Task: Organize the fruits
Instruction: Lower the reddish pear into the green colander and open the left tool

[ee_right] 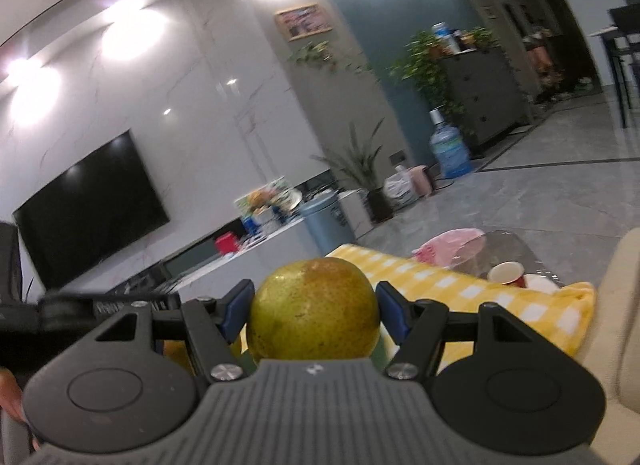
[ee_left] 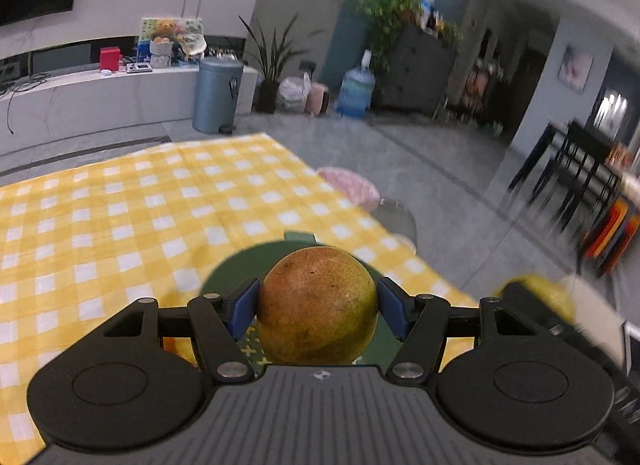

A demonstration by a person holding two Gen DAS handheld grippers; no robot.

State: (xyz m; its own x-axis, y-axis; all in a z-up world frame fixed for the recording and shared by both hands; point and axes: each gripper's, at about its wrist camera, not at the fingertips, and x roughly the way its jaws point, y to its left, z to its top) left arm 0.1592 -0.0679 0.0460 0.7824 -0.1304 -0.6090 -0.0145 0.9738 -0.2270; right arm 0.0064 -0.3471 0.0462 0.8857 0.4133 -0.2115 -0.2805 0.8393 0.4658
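Left gripper (ee_left: 318, 307) clenched on a brownish-green pear (ee_left: 317, 305), blue pads (ee_left: 245, 307) pressing both flanks, jaws partly spread around it. Held above a dark green plate (ee_left: 228, 277) on the yellow checked cloth (ee_left: 120, 225) covering the counter. Right gripper (ee_right: 314, 311) likewise grasping a greener pear (ee_right: 313, 309), raised off the counter, cloth edge showing beyond. Behind that: red paper cup (ee_right: 506, 273), pink item (ee_right: 452, 245), blurred. At far right of left view, another yellowish fruit (ee_left: 548, 297), blurred.
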